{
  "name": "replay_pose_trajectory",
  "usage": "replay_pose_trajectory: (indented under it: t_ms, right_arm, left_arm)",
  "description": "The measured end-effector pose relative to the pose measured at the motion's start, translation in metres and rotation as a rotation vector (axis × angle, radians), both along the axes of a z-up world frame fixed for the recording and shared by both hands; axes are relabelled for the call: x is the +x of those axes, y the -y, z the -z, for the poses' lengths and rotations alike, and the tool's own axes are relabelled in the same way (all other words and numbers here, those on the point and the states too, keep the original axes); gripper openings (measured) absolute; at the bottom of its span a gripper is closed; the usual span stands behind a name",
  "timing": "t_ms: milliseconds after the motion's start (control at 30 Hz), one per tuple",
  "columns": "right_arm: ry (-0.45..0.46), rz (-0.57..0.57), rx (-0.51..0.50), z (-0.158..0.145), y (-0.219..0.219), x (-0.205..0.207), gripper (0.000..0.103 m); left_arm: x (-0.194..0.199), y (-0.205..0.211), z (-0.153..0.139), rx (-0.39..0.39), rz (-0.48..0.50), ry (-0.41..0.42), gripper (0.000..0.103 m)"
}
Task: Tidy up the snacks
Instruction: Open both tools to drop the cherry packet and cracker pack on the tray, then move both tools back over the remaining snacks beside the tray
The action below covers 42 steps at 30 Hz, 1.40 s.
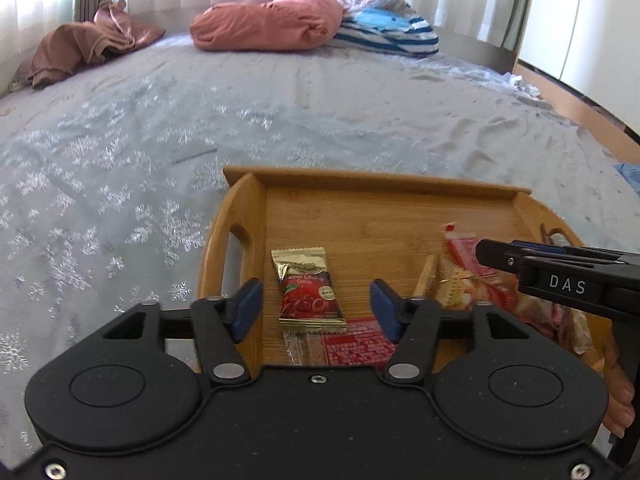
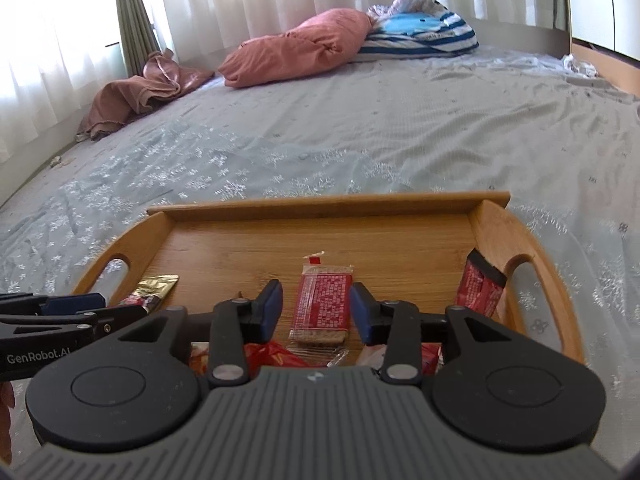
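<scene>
The wooden tray [image 1: 400,216] sits on the bed [image 1: 160,140], low in both frames, so that loose snacks can be gathered inside its raised walls. In the left wrist view, the left gripper [image 1: 316,312] hangs over the tray's left part with its jaws apart, pressing on nothing. The cherry drop packet [image 1: 309,290] lies flat on the tray floor between the blue pads but clear of them; it looks released where it belongs. Its long axis runs up the frame, gold end toward the far wall.

In the right wrist view, the right gripper [image 2: 316,314] also stands with jaws apart. The red wafer packet [image 2: 322,304] lies flat between them, untouched, its long axis up the frame and its sealed tab pointing at the far wall. At lower right, a dark red packet [image 2: 480,286] leans tilted against the tray's right wall.
</scene>
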State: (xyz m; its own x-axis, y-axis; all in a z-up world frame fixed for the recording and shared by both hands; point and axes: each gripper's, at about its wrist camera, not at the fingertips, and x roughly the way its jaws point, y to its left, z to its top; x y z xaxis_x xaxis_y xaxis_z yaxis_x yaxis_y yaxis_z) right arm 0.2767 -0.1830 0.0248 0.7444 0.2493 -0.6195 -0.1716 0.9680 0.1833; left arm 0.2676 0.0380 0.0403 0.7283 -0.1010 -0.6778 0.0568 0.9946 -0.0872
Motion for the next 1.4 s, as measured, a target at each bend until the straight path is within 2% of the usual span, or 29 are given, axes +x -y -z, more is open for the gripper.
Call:
replay_pose_trajectory:
  t_ms: [167,300,433,667,1067,1267,1400]
  right_arm:
    - [0.026,-0.021,0.021,-0.010,0.006,-0.020,0.064]
    - [0.051,-0.042,0.026,-0.016,0.011,-0.041,0.068]
    - [0.070,-0.067,0.040,-0.021,0.017,-0.063,0.075]
    - [0.102,-0.127,0.030,-0.020,0.021,-0.105,0.082]
    - [0.160,-0.240,-0.101,0.000,0.007,-0.176,0.090]
    - [0.180,-0.235,-0.141,0.011,0.003,-0.191,0.092]
    - [0.176,-0.217,-0.116,0.017,0.005,-0.193,0.094]
  left_arm:
    - [-0.026,0.004,-0.014,0.011,0.038,0.027,0.078]
    - [-0.050,0.002,-0.025,-0.006,0.053,0.046,0.084]
    - [-0.077,0.000,-0.033,-0.008,0.056,0.078,0.094]
    - [-0.116,-0.002,-0.036,0.007,0.064,0.112,0.098]
    - [-0.167,-0.009,-0.014,0.000,0.022,0.085,0.101]
    - [-0.180,-0.010,0.000,0.032,-0.011,0.085,0.102]
    - [-0.185,-0.009,0.011,0.061,-0.023,0.088,0.102]
